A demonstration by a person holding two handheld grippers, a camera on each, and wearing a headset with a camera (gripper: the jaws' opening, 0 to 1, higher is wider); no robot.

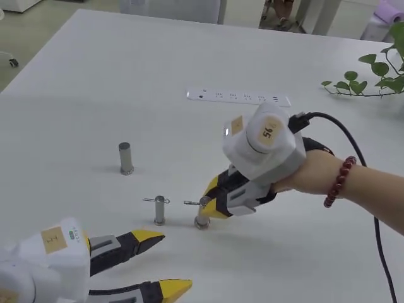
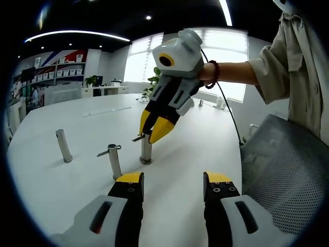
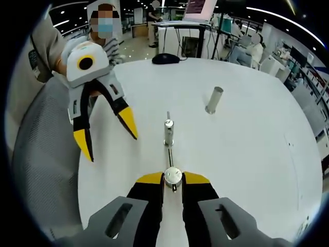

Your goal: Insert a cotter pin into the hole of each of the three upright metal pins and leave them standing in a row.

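1. Head view: right gripper (image 1: 206, 203) sits at 3 o'clock of the near pin (image 1: 202, 220), jaws closed down on its top. A cotter pin (image 1: 191, 202) sticks out toward 9 o'clock. Mid pin (image 1: 160, 214) has a second cotter (image 1: 151, 200). Far pin (image 1: 126, 158) is bare.
2. Left gripper view: left gripper (image 2: 172, 179) jaws wide apart, nothing held. All 3 pins upright on the surface (image 2: 61, 185), 10–12 o'clock.
3. Right gripper view: jaws hug near pin top at 6 o'clock; mid pin at 12, far pin at 1.

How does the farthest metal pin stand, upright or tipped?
Upright: the farthest metal pin stands vertically on its wider base.
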